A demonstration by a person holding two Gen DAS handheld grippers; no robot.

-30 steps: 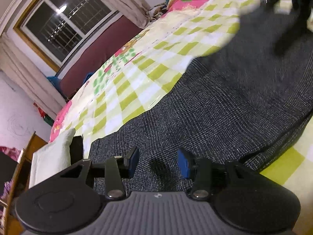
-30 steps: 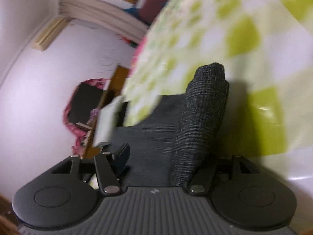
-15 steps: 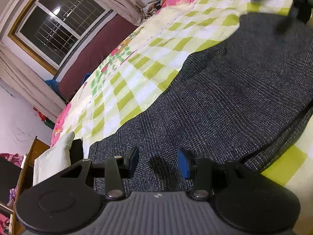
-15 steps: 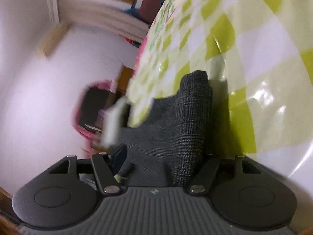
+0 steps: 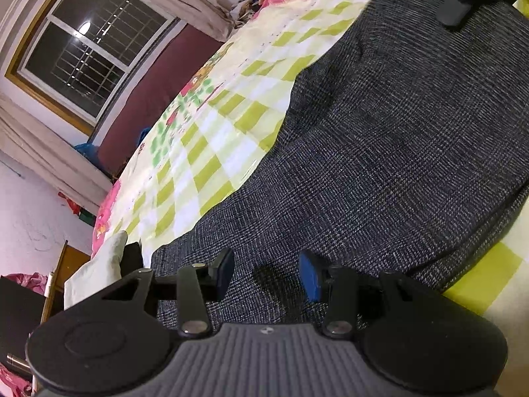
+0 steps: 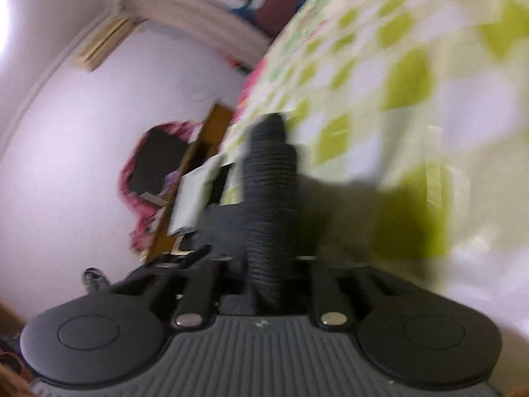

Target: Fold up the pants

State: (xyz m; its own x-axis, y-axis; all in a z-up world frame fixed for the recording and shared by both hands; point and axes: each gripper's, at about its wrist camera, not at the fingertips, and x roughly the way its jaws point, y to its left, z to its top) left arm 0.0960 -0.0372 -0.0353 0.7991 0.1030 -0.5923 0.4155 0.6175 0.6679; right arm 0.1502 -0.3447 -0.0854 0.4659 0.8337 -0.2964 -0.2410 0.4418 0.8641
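Observation:
Dark grey checked pants [image 5: 380, 152] lie spread across a green-and-white checked bedspread [image 5: 198, 152]. My left gripper [image 5: 266, 274] hovers low over their near end, open, its blue pads [image 5: 309, 278] apart with only flat fabric below them. In the blurred right wrist view, a raised fold of the pants [image 6: 267, 182] stands up between the fingers of my right gripper [image 6: 267, 258]. Its jaws are closing and pinch that fold. A black shape [image 5: 459, 3] sits at the pants' far edge in the left wrist view.
A window [image 5: 89, 43] with curtains and a maroon headboard [image 5: 155, 92] lie beyond the bed. A white pillow [image 5: 96, 271] and wooden furniture [image 5: 66, 264] stand at the bed's left end. Bare bedspread [image 6: 413, 82] stretches right of the fold.
The right jaws have come together on the pants fold, and that view has shifted and blurred. The left gripper has rolled slightly, its jaws unchanged.

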